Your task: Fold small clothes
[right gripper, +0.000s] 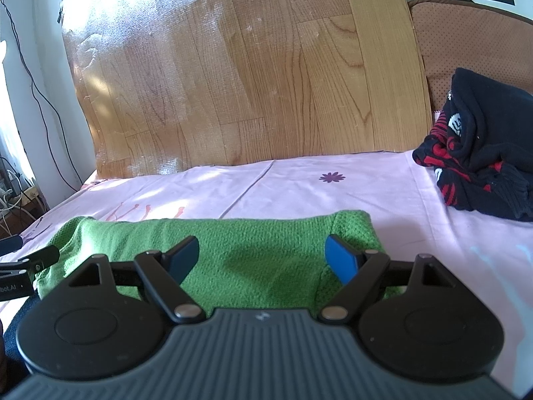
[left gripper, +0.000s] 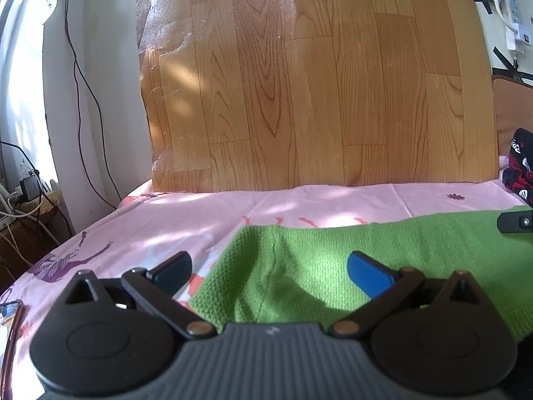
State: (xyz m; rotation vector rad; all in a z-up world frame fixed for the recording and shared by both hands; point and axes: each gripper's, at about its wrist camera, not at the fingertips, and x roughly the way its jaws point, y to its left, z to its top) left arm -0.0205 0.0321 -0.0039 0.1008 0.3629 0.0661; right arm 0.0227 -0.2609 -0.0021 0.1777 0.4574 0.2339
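Note:
A green knitted garment (left gripper: 319,260) lies folded on the pink bedsheet (left gripper: 186,213). My left gripper (left gripper: 270,266) stands open over its left end, blue pads wide apart with nothing between them. In the right wrist view the same green garment (right gripper: 253,250) lies crosswise, and my right gripper (right gripper: 262,249) hovers open above its right half, holding nothing. The left gripper's fingertip (right gripper: 41,256) shows at the garment's left end in the right wrist view. The right gripper's fingertip (left gripper: 514,221) shows at the right edge of the left wrist view.
A black and red garment (right gripper: 479,160) lies bunched at the back right of the bed, also seen as a dark heap (left gripper: 521,166). A wood-grain board (right gripper: 233,76) stands upright behind the bed. Cables and chargers (left gripper: 26,193) sit at the left. A brown cushion (right gripper: 466,40) leans at the right.

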